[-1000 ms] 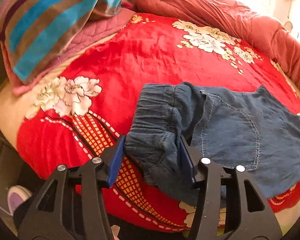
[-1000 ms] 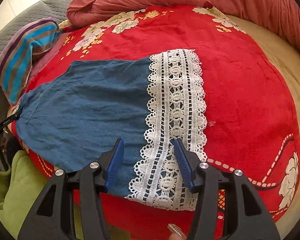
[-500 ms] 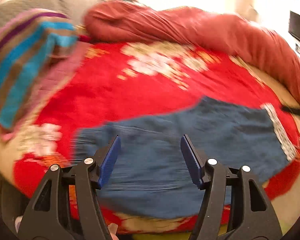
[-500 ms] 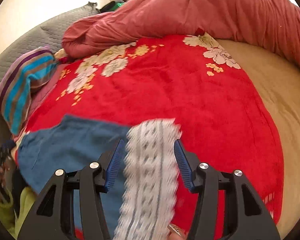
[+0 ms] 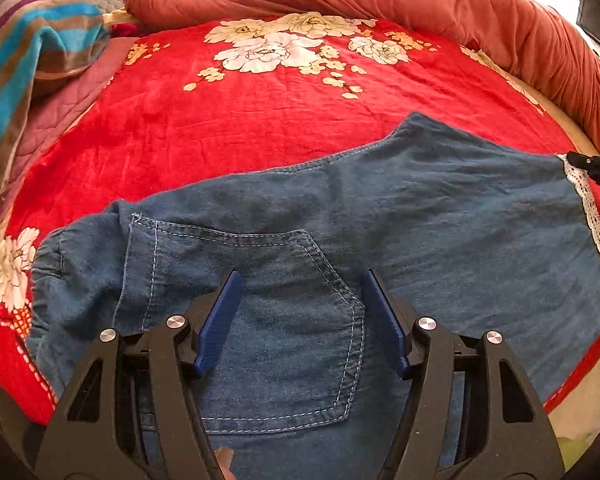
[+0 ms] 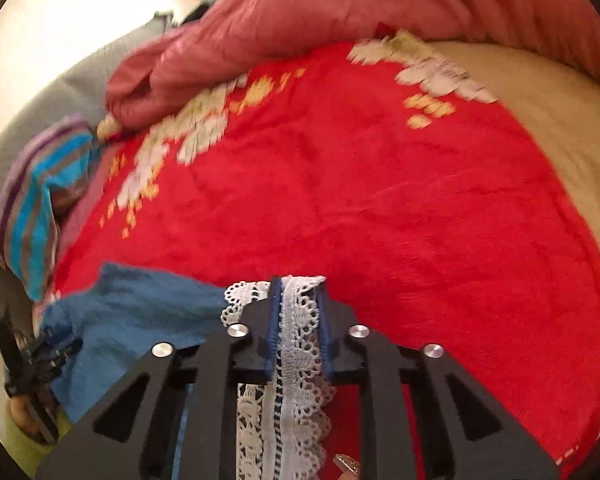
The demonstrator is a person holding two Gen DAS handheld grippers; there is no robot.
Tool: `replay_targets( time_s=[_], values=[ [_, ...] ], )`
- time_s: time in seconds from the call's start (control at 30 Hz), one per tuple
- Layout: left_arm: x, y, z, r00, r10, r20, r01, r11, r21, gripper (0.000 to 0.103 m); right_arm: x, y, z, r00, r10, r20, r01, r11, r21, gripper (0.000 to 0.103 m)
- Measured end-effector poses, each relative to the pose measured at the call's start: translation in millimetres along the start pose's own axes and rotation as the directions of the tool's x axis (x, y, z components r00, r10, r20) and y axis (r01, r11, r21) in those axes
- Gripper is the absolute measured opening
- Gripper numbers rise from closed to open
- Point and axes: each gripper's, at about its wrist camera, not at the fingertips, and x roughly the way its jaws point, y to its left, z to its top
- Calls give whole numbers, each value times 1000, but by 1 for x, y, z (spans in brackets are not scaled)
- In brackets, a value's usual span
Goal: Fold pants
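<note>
A: Denim it was; the pants (image 5: 400, 216) lay flat on the red blanket (image 5: 260, 128), back pocket (image 5: 284, 312) right between the spread fingers of the left gripper (image 5: 300, 316), which gripped nothing.

B: And the right gripper (image 6: 298, 320)?

A: Its jaws had just been closing; they were clamped on the lace hem (image 6: 300, 344), denim trailing off to its left.

B: So how should the fold have gone?

A: I'd have lifted the hem only a little and carried it straight over toward the waistband, edges matched; the left claw could have pinned the pocket area; a bunched lace edge was the risk.
</note>
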Motion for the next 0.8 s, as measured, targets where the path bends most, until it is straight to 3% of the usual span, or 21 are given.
replay_targets(
  time_s=[0.2,0.37,0.43,0.6,0.73,0.8],
  values=[
    [2,2,-1,1000,-6,7,6,1000,-5,57,16,5,-5,998,-60,-19,59,997,-51,17],
    [-6,0,1,1000,-17,17,17,1000,-9,56,-3,-4,-5,999,-47,25,47,999,-23,30],
    [-18,-3,7,997,-71,44,71,997,-17,56,-1,-8,-6,999,-38,13,39,999,-19,33],
    [-32,-33,34,991,-116,74,112,992,58,56,12,-7,-7,999,21,-29,-21,1000,-21,48],
    [-9,-62,53,991,-131,29,126,984,123,56,22,0,-10,997,40,-61,-43,998,-46,48],
    [12,-72,60,989,-144,-17,145,982,121,56,25,6,-13,997,36,-70,-42,996,-77,39]
  ],
)
